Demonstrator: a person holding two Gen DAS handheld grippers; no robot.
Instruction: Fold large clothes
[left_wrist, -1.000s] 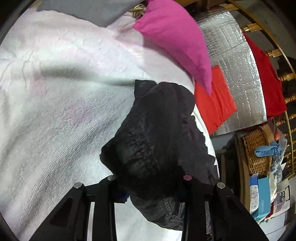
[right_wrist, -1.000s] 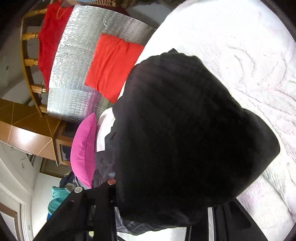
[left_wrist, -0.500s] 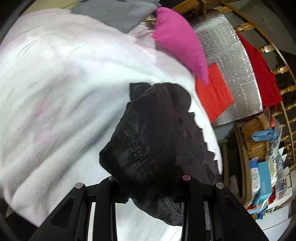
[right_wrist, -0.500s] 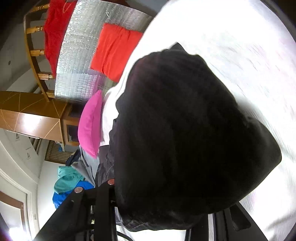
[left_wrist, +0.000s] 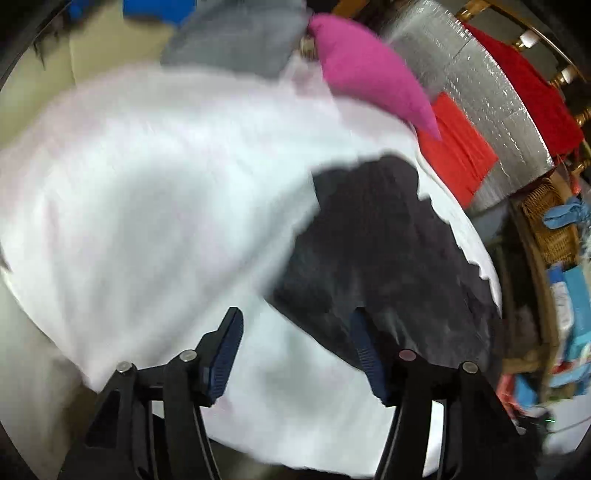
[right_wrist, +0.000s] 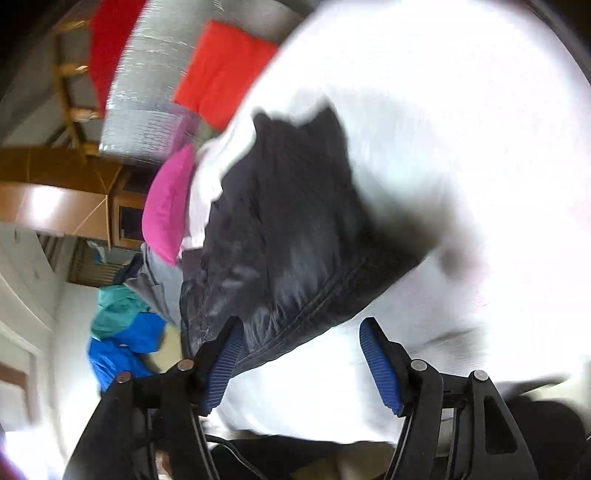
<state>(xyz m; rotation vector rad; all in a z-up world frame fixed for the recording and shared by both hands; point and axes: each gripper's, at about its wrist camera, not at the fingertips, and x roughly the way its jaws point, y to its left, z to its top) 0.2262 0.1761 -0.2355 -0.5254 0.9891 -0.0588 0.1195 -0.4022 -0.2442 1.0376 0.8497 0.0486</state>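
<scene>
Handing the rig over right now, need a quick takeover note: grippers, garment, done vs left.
Left gripper: open, jaws have just been opening, nothing pinched; the dark fabric only overlaps its right finger in view.
Right gripper: open, jaws have just been opening, garment edge near its left finger, not clamped.
Black quilted garment: lying bunched, roughly folded, on the white textured bedspread, near the edge by the pink pillow.
Done: garment carried over and let go on the bedspread.
Left: frames are blurred, so check the fold is tidy; straighten it if needed.
</scene>
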